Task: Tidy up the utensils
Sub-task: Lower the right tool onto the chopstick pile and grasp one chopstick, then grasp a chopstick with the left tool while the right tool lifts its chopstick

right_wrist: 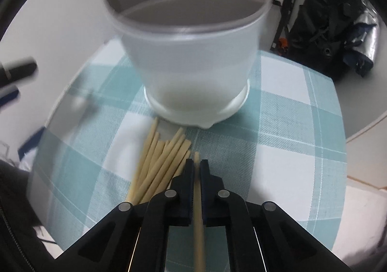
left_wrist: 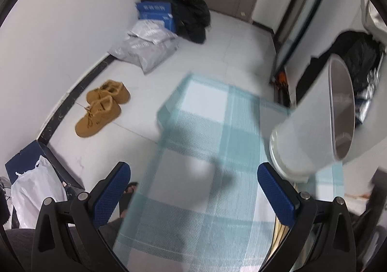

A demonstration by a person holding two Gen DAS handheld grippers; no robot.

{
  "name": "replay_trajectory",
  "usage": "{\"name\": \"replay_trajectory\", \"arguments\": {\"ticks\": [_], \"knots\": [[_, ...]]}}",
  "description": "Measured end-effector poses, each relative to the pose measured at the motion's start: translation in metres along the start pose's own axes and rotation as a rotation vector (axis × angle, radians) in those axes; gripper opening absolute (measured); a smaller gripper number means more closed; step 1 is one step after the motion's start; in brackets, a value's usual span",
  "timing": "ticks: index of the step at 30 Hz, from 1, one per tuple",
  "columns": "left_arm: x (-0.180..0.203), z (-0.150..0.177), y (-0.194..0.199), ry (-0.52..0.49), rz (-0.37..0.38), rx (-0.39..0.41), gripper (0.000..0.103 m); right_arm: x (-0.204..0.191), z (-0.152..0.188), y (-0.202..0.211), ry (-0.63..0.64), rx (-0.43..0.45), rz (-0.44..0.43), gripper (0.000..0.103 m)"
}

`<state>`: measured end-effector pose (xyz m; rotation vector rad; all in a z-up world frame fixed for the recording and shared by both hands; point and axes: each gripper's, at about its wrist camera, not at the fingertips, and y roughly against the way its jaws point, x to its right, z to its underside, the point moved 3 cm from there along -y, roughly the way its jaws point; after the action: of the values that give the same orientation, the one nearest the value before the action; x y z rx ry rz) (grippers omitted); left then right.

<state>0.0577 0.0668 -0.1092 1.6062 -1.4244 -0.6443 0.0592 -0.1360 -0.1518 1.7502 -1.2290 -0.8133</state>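
A translucent white plastic cup [right_wrist: 191,59] stands upright on a teal-and-white checked cloth [right_wrist: 290,141]. A bundle of pale wooden chopsticks [right_wrist: 159,163] lies on the cloth just in front of the cup. My right gripper [right_wrist: 197,165] is shut on one chopstick [right_wrist: 198,223], which runs back between the jaws, its tip just beyond the fingertips. My left gripper [left_wrist: 193,182] is open and empty above the cloth [left_wrist: 205,131], with the cup [left_wrist: 312,122] to its right. A few chopsticks [left_wrist: 281,230] show beside its right finger.
The cloth covers a small table with its far edge near the floor view. On the floor are tan shoes [left_wrist: 102,107], grey bags [left_wrist: 147,47], a blue box [left_wrist: 156,14] and dark clothing [left_wrist: 191,15]. A black backpack [right_wrist: 331,27] sits behind the table on the right.
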Motion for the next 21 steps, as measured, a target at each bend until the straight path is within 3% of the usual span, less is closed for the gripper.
{"name": "replay_trajectory", "arguments": {"ticks": [5, 9, 14, 21], "knots": [[0.024, 0.023, -0.024, -0.073, 0.053, -0.138, 0.102, 0.031, -0.004, 0.030, -0.112, 0.092, -0.084, 0.004], [0.042, 0.033, -0.029, -0.131, 0.075, -0.191, 0.102, 0.059, -0.004, 0.054, -0.230, 0.172, -0.166, 0.004], [0.064, 0.040, -0.035, -0.210, 0.063, -0.213, 0.102, 0.089, -0.005, 0.076, -0.357, 0.250, -0.240, 0.004], [0.074, 0.050, -0.047, -0.288, 0.011, -0.236, 0.102, 0.096, 0.006, 0.089, -0.422, 0.336, -0.276, 0.004]]}}
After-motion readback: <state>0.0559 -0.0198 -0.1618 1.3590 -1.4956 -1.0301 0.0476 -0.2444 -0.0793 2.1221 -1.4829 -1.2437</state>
